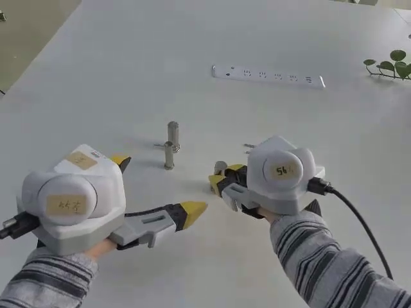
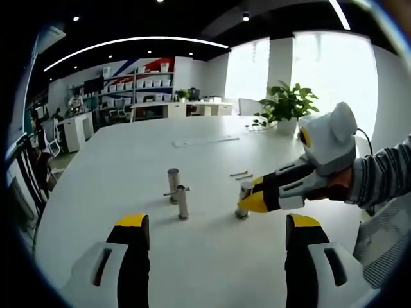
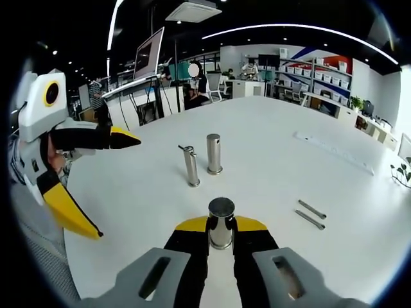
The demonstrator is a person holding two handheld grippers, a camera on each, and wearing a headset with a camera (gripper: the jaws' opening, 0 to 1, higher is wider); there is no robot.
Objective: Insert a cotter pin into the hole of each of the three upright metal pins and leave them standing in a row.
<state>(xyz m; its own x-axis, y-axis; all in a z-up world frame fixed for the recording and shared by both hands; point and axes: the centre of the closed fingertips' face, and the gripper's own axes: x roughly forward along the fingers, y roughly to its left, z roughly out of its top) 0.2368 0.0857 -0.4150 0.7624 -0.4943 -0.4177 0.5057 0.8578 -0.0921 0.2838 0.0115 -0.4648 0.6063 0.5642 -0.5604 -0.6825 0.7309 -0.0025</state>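
Note:
Two metal pins stand upright mid-table: the far pin (image 1: pixel 173 131) (image 3: pixel 214 153) is bare, while the near pin (image 1: pixel 169 154) (image 2: pixel 183 201) (image 3: pixel 191 165) has a cotter pin through its top. My right gripper (image 1: pixel 221 179) (image 3: pixel 221 226) is shut on a third metal pin (image 1: pixel 220 168) (image 2: pixel 243 199) (image 3: pixel 221 221), which stands on the table to the right of the other two. Two loose cotter pins (image 1: pixel 248 147) (image 3: pixel 311 213) (image 2: pixel 239 174) lie just beyond it. My left gripper (image 1: pixel 157 187) (image 2: pixel 217 226) hovers open at the near left, holding nothing.
A white power strip (image 1: pixel 266 75) lies across the far side of the white table (image 1: pixel 96 83). A small green plant (image 1: pixel 390 65) sits at the far right edge. A black cable (image 1: pixel 359 221) trails from the right gripper.

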